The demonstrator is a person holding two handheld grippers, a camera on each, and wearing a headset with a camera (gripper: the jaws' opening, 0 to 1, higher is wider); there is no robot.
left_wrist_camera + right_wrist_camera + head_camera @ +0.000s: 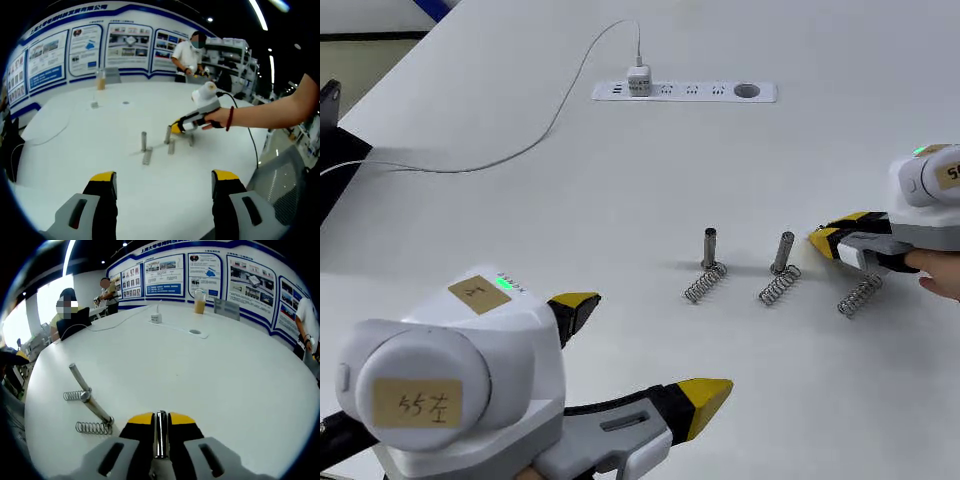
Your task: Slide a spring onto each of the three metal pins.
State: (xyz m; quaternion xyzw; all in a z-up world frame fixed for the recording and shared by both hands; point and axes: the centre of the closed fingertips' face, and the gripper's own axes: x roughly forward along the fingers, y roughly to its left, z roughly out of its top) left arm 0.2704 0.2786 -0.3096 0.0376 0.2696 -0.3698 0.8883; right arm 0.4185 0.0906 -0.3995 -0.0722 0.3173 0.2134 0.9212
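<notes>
Between the shut jaws of the right gripper (160,419) a metal pin (160,434) is clamped, running along the jaw axis. Ahead and left of this gripper the near pin (783,252) and far pin (710,247) stand upright on the white table (620,200). The near spring (779,285) and far spring (705,284) each lie on their side at the foot of their pin, apparently touching it, though the contact is too small to confirm. A third spring (860,295) lies flat just beside the right gripper's tips, on the person's side. The left gripper (640,347) has its jaws wide apart with nothing between them. It points toward the pins from well apart. Far beyond both tools a power strip (685,91) carries a white charger (639,80).
</notes>
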